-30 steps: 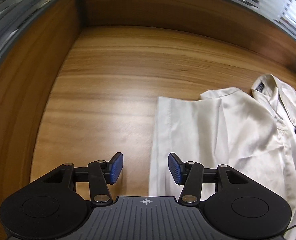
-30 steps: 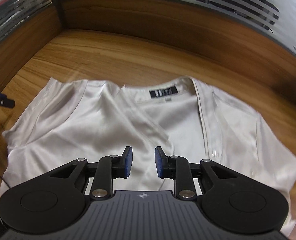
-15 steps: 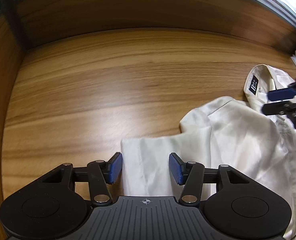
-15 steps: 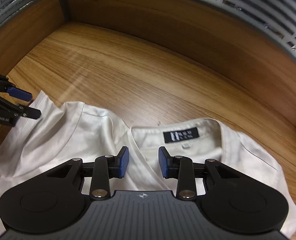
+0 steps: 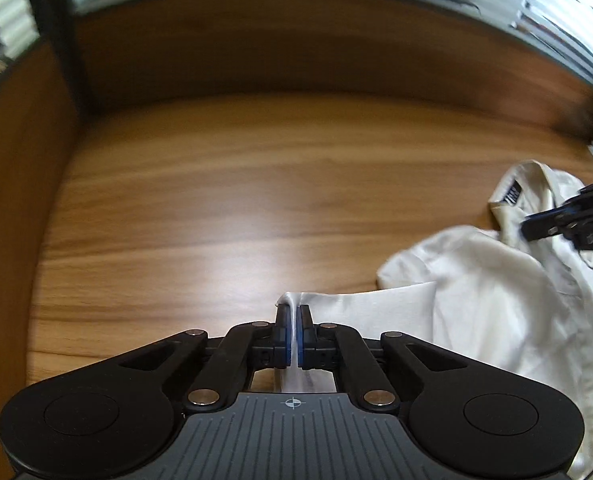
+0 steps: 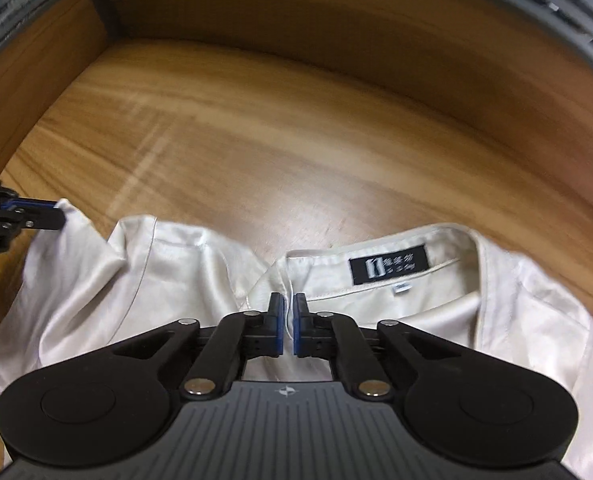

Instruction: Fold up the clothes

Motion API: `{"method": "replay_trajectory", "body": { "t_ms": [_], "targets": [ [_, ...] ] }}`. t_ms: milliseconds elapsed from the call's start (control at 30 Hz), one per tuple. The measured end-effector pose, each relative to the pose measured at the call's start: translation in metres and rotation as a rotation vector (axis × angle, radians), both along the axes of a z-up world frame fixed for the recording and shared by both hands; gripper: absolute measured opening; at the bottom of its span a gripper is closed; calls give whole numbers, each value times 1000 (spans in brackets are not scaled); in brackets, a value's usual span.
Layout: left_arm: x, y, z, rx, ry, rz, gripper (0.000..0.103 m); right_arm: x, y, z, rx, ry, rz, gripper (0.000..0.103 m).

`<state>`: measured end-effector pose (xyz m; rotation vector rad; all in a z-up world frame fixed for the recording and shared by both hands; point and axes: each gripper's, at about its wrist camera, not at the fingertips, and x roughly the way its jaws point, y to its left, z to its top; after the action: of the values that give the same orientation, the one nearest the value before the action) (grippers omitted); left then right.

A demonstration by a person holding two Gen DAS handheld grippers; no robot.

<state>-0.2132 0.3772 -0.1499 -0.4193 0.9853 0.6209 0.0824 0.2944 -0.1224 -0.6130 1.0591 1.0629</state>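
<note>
Cream satin shirt (image 6: 200, 276), lying rumpled on the wooden counter (image 6: 256, 144), neckline turned toward the far wall. Black label (image 6: 388, 264) sewn inside the collar, just ahead and to the right of the right gripper (image 6: 287, 308). Jaws of that gripper drawn together on the front edge of the neckline, a thin ridge of fabric pinched between the blue pads (image 6: 279, 330). Rest of the shirt spreading out to both sides of those jaws and back beneath the gripper body.

Left gripper (image 5: 294, 318) clamped likewise: jaws closed on the corner of a sleeve end, a narrow white fold standing up between the pads (image 5: 282, 338) and poking out just past the tips. Sleeve running away to the right of these jaws toward the bunched body of the shirt (image 5: 488, 292).

From the left wrist view only: bare counter (image 5: 256, 200) stretching ahead and left of the jaws, and the right gripper (image 5: 530, 230) seen from the side at the far right, down on the collar near the label (image 5: 512, 194). From the right wrist view only: the label's print facing the camera, the open V of the neckline, and the left gripper (image 6: 58, 216) at the far left edge, tips closed on the sleeve corner. Wooden partition (image 6: 336, 52) with striped glass above, behind the counter in both views.
</note>
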Motion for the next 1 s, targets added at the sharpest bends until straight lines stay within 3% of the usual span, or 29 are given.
{"method": "replay_trajectory", "body": {
  "t_ms": [233, 433, 533, 700, 800, 867, 900, 1000],
  "targets": [
    [-39, 5, 39, 104, -85, 202, 4, 16, 0, 47, 109, -122, -56, 2],
    [-51, 21, 61, 212, -66, 274, 4, 27, 35, 62, 146, -227, -38, 2],
    [-52, 37, 52, 162, -40, 307, 5, 31, 55, 58, 136, -252, -20, 2],
    [-55, 52, 25, 70, 9, 361, 7, 31, 79, 20, 59, -237, 22, 3],
    [-59, 45, 26, 52, 2, 351, 14, 25, 78, 10, 50, -240, 20, 20],
    [-59, 38, 31, 49, -4, 328, 14, 20, 74, 11, 57, -221, 23, 23],
    [-58, 34, 34, 58, 0, 388, 15, 18, 69, 14, 56, -221, 28, 24],
    [-61, 24, 45, 36, -13, 378, 24, 10, 53, 28, 50, -221, 29, 28]
  ]
}}
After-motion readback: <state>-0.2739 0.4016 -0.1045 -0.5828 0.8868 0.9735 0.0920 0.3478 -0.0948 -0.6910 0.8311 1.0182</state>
